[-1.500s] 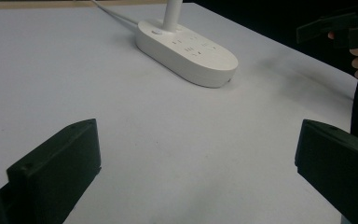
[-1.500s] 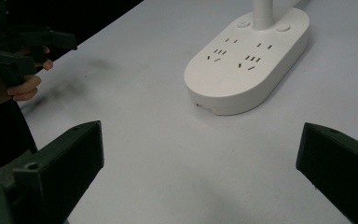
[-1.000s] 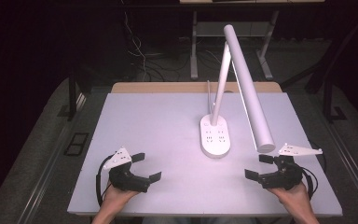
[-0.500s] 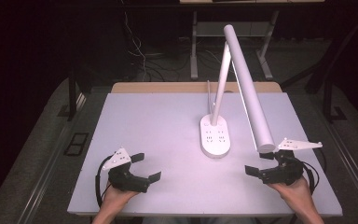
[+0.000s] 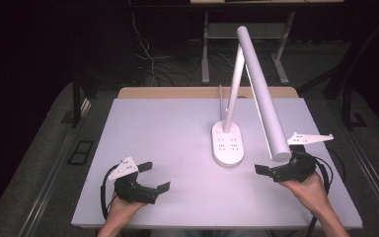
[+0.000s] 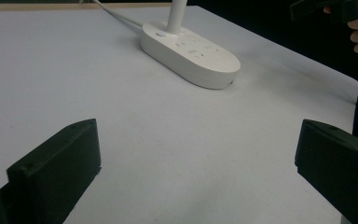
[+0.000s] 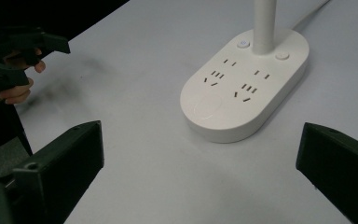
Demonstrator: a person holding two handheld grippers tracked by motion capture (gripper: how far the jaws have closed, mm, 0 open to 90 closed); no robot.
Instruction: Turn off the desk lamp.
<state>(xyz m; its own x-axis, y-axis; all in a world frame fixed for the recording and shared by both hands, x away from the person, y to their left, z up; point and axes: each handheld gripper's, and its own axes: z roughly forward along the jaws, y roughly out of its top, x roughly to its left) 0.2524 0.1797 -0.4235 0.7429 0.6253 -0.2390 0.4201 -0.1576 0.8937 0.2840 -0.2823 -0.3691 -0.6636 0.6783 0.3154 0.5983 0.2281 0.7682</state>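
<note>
A white desk lamp stands right of the table's middle. Its oval base (image 5: 228, 143) carries power sockets and buttons, a thin stem rises from it, and a long tube head (image 5: 261, 94) slopes down toward the front right. My left gripper (image 5: 157, 176) rests at the front left with its jaws wide apart and nothing between them. It looks toward the base (image 6: 191, 53). My right gripper (image 5: 265, 165) is held at the front right, just below the lamp head's tip, open and empty. It faces the base (image 7: 244, 79) from close by.
A white cable (image 5: 221, 101) runs from the base to the table's back edge. The pale table top (image 5: 168, 128) has a wooden strip along its far edge. Dark floor, cables and desk legs lie beyond. The left gripper (image 7: 23, 51) shows in the right gripper view.
My right gripper has risen and moved forward a little toward the lamp head's tip. The left gripper has stayed where it was.
</note>
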